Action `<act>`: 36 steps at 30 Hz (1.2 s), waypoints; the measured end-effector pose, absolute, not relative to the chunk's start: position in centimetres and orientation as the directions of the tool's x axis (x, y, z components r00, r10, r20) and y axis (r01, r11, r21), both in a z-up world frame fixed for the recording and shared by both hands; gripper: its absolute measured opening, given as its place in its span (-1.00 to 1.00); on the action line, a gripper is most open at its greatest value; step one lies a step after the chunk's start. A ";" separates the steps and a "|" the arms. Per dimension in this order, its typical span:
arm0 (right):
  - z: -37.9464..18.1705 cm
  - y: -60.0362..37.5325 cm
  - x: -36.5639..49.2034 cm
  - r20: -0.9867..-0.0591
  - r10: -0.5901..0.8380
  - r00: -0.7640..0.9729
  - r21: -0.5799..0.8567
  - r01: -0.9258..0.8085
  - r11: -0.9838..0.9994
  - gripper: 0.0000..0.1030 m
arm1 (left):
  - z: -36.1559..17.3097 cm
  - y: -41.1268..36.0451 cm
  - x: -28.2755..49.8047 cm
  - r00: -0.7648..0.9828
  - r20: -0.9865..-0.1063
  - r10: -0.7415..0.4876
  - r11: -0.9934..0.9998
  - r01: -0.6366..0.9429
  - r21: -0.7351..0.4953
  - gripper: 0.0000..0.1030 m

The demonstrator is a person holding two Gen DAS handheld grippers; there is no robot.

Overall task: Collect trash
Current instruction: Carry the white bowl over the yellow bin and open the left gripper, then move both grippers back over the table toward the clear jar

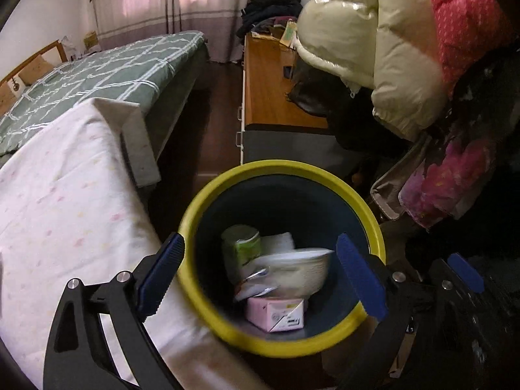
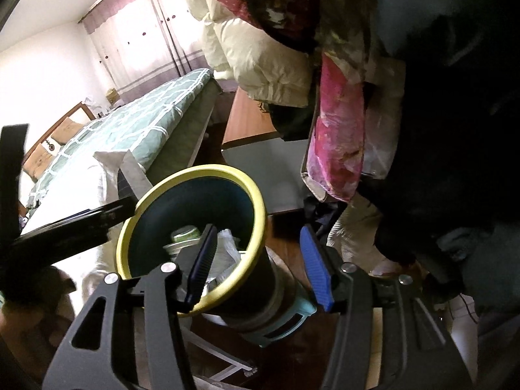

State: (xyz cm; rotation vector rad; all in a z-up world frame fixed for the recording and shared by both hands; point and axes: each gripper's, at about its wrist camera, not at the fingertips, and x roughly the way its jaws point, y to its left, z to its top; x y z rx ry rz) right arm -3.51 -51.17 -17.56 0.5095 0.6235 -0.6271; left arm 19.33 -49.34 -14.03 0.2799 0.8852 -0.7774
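Two tools work over one bin; the left tool (image 1: 260,276) stands wide with nothing between its ribbed blue pads, hanging straight above the mouth of the bin (image 1: 373,224), which reads as a drop just made, so the step in hand looks like depositing trash. The right tool (image 2: 256,266) is partly spread, one finger inside the rim and the other outside the wall; whether its pads press the rim I cannot tell, though it seems placed to steady the bin (image 2: 256,208). Inside lie a squat green can (image 1: 242,247), a white bowl (image 1: 302,273) blurred as if falling, crumpled white wrappers (image 1: 256,287) and a small pink carton (image 1: 276,313) at the bottom. The next move probably calls for lifting the left tool clear of the rim and seeking more litter, keeping the bin upright meanwhile. The bin is round, dark blue plastic with a smooth yellow-green lip; beside it sits a white cloth (image 1: 65,201) with faint pastel dots, soft and slightly wrinkled; beyond, a bed (image 1: 107,74) with a green lattice cover; glossy cream and pink padded jackets (image 1: 390,48) hang over a wooden table (image 1: 266,97).
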 end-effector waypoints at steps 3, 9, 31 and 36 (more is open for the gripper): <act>-17.6 -50.5 -2.9 -0.668 -0.368 0.646 0.244 0.658 0.712 0.01 | -12.7 -46.1 19.3 0.399 -0.764 -0.507 0.716 0.688 -0.116 0.81; -17.2 -48.2 -0.9 -0.671 -0.337 0.660 0.229 0.617 0.753 0.02 | -9.5 -36.8 19.1 0.537 -0.689 -0.487 0.798 0.595 -0.101 0.87; -13.3 -31.8 11.6 -0.666 -0.198 0.719 0.106 0.354 0.929 0.15 | -7.6 -3.1 22.2 0.808 -0.576 -0.128 0.991 0.084 -0.102 0.90; -12.2 -27.3 15.7 -0.671 -0.101 0.734 0.123 0.245 0.962 0.15 | -8.3 1.6 22.8 0.832 -0.554 -0.019 0.995 -0.037 -0.091 0.90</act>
